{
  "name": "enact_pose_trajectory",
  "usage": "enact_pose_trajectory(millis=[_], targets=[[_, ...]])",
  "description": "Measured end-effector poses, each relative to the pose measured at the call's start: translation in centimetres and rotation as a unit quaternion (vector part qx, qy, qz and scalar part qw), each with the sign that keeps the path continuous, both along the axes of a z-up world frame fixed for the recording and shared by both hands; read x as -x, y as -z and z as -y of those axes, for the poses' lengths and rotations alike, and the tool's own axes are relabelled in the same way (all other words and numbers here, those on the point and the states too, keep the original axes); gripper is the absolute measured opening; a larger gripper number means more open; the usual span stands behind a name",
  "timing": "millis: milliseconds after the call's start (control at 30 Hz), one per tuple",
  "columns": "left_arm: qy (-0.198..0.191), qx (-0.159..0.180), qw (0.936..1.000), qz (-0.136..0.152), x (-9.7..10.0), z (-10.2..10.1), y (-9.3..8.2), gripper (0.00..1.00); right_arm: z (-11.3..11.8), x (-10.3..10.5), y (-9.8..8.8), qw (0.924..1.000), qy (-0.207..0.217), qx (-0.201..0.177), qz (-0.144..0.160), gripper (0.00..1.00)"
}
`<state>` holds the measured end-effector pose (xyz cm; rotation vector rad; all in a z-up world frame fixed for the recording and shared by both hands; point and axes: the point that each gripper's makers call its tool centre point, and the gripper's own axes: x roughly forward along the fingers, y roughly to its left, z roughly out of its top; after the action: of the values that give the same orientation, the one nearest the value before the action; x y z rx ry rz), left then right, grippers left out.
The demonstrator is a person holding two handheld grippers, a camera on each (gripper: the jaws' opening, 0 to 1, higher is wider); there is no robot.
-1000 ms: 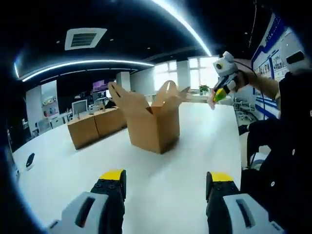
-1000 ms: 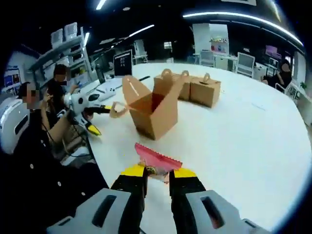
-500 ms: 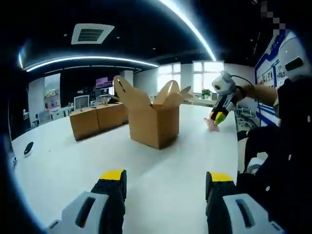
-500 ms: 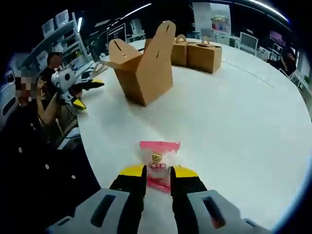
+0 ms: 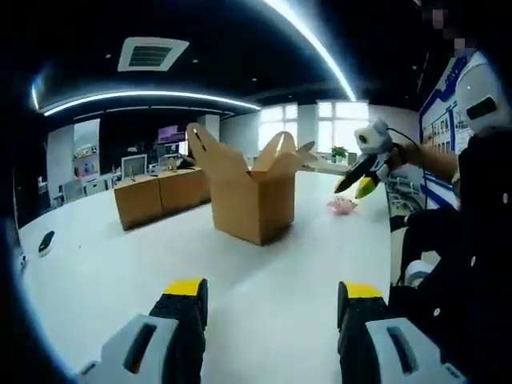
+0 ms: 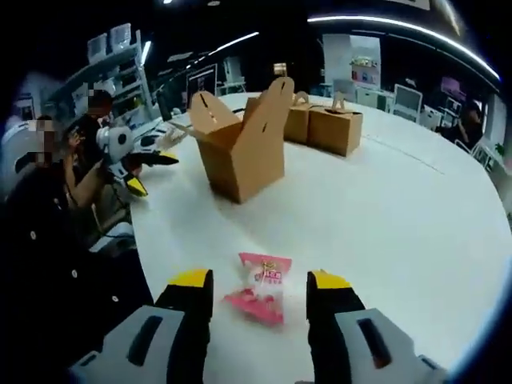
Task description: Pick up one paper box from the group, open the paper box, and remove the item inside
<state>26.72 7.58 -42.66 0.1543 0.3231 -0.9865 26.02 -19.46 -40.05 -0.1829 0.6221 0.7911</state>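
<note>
Right gripper view: your right gripper (image 6: 260, 298) is spread wide, pink snack packet (image 6: 260, 288) lying on the table (image 6: 416, 208) between its jaws. Opened paper box (image 6: 240, 152) sits farther off. Left gripper (image 5: 272, 308) wide, empty. Removal looks done; next, back away.

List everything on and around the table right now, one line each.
open box: one, brown cardboard, flaps up, mid-table.
closed boxes: at least two, brown, with handles, in a row behind the open box.
snack packet: one, pink, flat on the table between the right jaws, apart from both.
table: one, white, round-edged.
small dark object: one, black, near the table's far edge in the left gripper view.
right hand-held gripper: grey with yellow tips, jaws open.
left hand-held gripper: same colours, jaws open, holding nothing.
</note>
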Motion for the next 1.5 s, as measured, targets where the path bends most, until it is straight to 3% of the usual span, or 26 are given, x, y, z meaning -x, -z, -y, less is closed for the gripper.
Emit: enact_pose_trajectory(millis=[100, 233, 267, 500, 600, 733, 1000, 1100, 1200, 1367, 1500], targets=[[-0.001, 0.003, 1.0, 0.003, 0.0, 0.2, -0.2, 0.66, -0.4, -1.0, -1.3, 0.9981, 0.014, -0.019, 0.057, 0.49], [-0.016, 0.016, 0.9997, 0.005, -0.2, 0.5, -0.6, 0.66, -2.0, -1.5, -3.2, 0.9867, 0.047, -0.118, 0.101, 0.49], [-0.022, 0.018, 0.9996, 0.007, -0.3, 0.6, -0.8, 0.66, -2.2, -1.6, -3.3, 0.9839, 0.054, -0.129, 0.111, 0.49], [-0.058, 0.036, 0.9973, 0.028, -1.1, 1.3, -2.1, 0.67, -3.4, -2.0, -2.0, 0.9782, 0.087, -0.099, 0.16, 0.48], [-0.081, 0.058, 0.9945, 0.032, -1.6, 1.5, -2.7, 0.66, -4.0, -2.0, -2.0, 0.9752, 0.1, -0.104, 0.168, 0.47], [-0.115, 0.095, 0.9887, 0.017, -2.0, 2.2, -2.5, 0.66, -5.1, -1.7, -1.6, 0.9721, 0.107, -0.116, 0.174, 0.46], [-0.152, 0.109, 0.9821, 0.02, -2.9, 3.2, -3.1, 0.63, -7.6, -2.8, -1.3, 0.972, 0.115, -0.126, 0.161, 0.43], [-0.158, 0.107, 0.9815, 0.021, -3.6, 3.8, -3.3, 0.6, -8.8, -3.7, -1.7, 0.9692, 0.121, -0.137, 0.165, 0.43], [-0.15, 0.129, 0.9802, 0.008, -4.0, 4.8, -4.0, 0.59, -9.8, -4.7, -2.0, 0.967, 0.125, -0.147, 0.166, 0.43], [-0.149, 0.108, 0.9827, 0.018, -5.2, 6.1, -4.1, 0.52, -10.5, -6.0, -1.8, 0.9692, 0.127, -0.129, 0.168, 0.4], [-0.145, 0.105, 0.9836, 0.023, -5.7, 7.1, -4.4, 0.45, -10.9, -6.4, -2.6, 0.9674, 0.125, -0.137, 0.172, 0.38]])
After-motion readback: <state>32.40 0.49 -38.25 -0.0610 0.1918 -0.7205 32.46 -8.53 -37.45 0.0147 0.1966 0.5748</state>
